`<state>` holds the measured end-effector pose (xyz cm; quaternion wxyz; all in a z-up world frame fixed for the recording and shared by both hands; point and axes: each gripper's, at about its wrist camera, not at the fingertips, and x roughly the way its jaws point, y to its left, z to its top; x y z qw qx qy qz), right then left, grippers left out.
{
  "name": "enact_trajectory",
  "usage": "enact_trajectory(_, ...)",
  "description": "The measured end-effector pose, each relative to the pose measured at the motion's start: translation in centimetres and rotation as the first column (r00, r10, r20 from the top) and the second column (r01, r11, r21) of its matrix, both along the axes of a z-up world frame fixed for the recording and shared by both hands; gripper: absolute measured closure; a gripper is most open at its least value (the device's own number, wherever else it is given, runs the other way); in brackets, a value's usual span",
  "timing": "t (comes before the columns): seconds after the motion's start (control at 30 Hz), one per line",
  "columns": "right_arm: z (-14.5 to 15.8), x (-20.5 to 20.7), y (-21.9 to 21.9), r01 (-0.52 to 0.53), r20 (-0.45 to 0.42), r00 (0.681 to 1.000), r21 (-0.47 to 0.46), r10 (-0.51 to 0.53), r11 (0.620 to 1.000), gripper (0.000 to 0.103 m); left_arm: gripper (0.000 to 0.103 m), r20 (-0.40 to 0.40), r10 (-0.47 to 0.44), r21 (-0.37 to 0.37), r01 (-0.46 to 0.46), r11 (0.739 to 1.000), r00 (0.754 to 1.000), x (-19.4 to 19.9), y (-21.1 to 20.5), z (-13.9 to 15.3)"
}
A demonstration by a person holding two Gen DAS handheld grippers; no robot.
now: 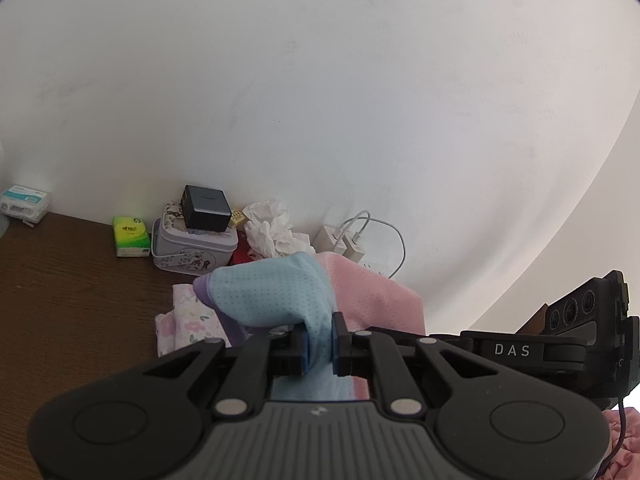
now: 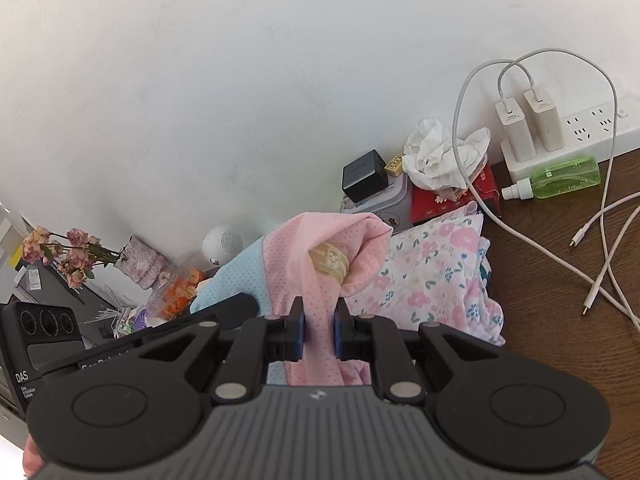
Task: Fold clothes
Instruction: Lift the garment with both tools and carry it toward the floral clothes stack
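While both jaws pinch it, the perforated pink-and-blue mesh garment [image 2: 320, 280] bunches softly between them.

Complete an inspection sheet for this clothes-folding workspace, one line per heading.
Surface: dark wooden table.
Job's things: pink-and-blue mesh garment lifted; floral garment lying beneath.
Clutter: tin box, black charger, green tissue pack, crumpled tissue, green spray bottle.
Grippers: left hand-held gripper shut on the blue part; right hand-held gripper shut on the pink part.
Cables: white cables loose on the table; power strip.
Surroundings: white wall, dried flowers.
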<state>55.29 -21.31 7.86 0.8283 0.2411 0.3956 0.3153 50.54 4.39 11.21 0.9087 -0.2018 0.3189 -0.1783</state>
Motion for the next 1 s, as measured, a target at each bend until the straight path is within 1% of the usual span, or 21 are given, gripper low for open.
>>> enact_trajectory(0.2, -2.6, 3.7, 0.1, 0.028, -0.044, 0.999, -0.032, -0.029, 0.999, 0.090, 0.094, -0.053, 0.007, 0.003, -0.007, 1.000, 0.999, 4.1, 0.1, -2.6)
enact_trajectory(0.33, -4.2, 5.2, 0.1, 0.041, -0.071, 0.996, -0.056, -0.045, 0.998, 0.090, 0.094, -0.091, 0.008, -0.002, -0.009, 1.000, 0.996, 5.9, 0.3, -4.6)
enact_trajectory(0.53, -6.1, 6.1, -0.4, 0.049, -0.087, 0.995, -0.059, -0.054, 0.997, 0.090, 0.094, -0.122, 0.014, -0.017, -0.017, 1.000, 0.992, 7.2, 0.9, -7.1)
enact_trajectory(0.7, -7.0, 6.6, -0.8, 0.048, -0.088, 0.995, -0.063, -0.053, 0.997, 0.088, 0.093, -0.117, 0.001, -0.046, -0.007, 0.999, 0.993, 7.4, 1.0, -7.9)
enact_trajectory(0.73, -7.1, 6.6, -0.9, 0.046, -0.088, 0.995, -0.062, -0.052, 0.997, 0.087, 0.092, -0.114, 0.000, -0.058, -0.007, 0.998, 0.993, 7.4, 1.1, -7.9)
enact_trajectory(0.77, -7.0, 6.5, -1.0, 0.043, -0.085, 0.995, -0.058, -0.048, 0.997, 0.083, 0.088, -0.114, 0.006, -0.073, -0.014, 0.997, 0.993, 7.3, 1.4, -7.9)
enact_trajectory(0.8, -6.8, 6.4, -1.1, 0.043, -0.077, 0.996, -0.057, -0.048, 0.997, 0.080, 0.078, -0.116, 0.014, -0.083, -0.024, 0.996, 0.993, 7.2, 1.7, -7.8)
enact_trajectory(0.83, -6.2, 5.9, -1.3, 0.055, -0.053, 0.997, -0.063, -0.058, 0.996, 0.069, 0.066, -0.114, 0.024, -0.087, -0.034, 0.996, 0.993, 7.1, 2.0, -7.6)
enact_trajectory(0.87, -5.6, 5.5, -1.5, 0.067, -0.029, 0.997, -0.069, -0.069, 0.995, 0.058, 0.060, -0.100, 0.037, -0.079, -0.045, 0.996, 0.994, 6.8, 2.4, -7.2)
enact_trajectory(0.9, -5.0, 5.1, -1.7, 0.079, -0.005, 0.997, -0.075, -0.079, 0.994, 0.055, 0.054, -0.082, 0.051, -0.068, -0.057, 0.996, 0.995, 6.4, 2.7, -6.7)
enact_trajectory(0.93, -4.4, 4.6, -1.9, 0.091, 0.020, 0.996, -0.081, -0.090, 0.993, 0.050, 0.053, -0.059, 0.064, -0.053, -0.067, 0.996, 0.996, 6.0, 3.1, -6.1)
enact_trajectory(1.0, -3.2, 3.8, -2.2, 0.115, 0.068, 0.992, -0.091, -0.109, 0.989, 0.046, 0.049, -0.009, 0.090, -0.021, -0.090, 0.996, 0.996, 5.1, 3.7, -4.8)
